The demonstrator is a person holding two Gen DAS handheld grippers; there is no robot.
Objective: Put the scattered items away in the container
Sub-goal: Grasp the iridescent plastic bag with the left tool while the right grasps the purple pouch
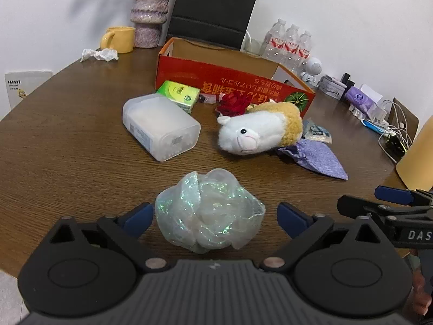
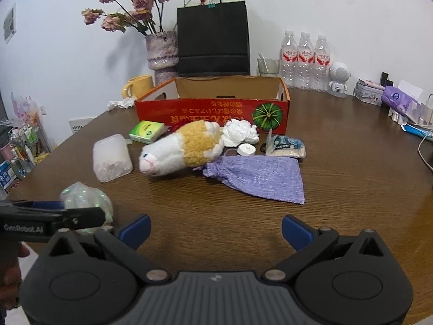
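Wooden table point(image 1: 67, 140): left gripper point(image 1: 215, 218) wide open astride film wad point(image 1: 208, 211) near front edge, untouched; right gripper point(image 2: 215, 230) wide open, empty.

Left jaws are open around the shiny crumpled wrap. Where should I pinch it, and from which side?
Grip the iridescent wrap across its bulging middle, coming straight ahead and downward as the left gripper already points. It is a soft, rounded wad lying loose on the table, with no handle or edge, and both blue fingers already flank it.

Left gripper point(image 1: 215, 220) and right gripper point(image 2: 215, 231) both wide apart, angled downward
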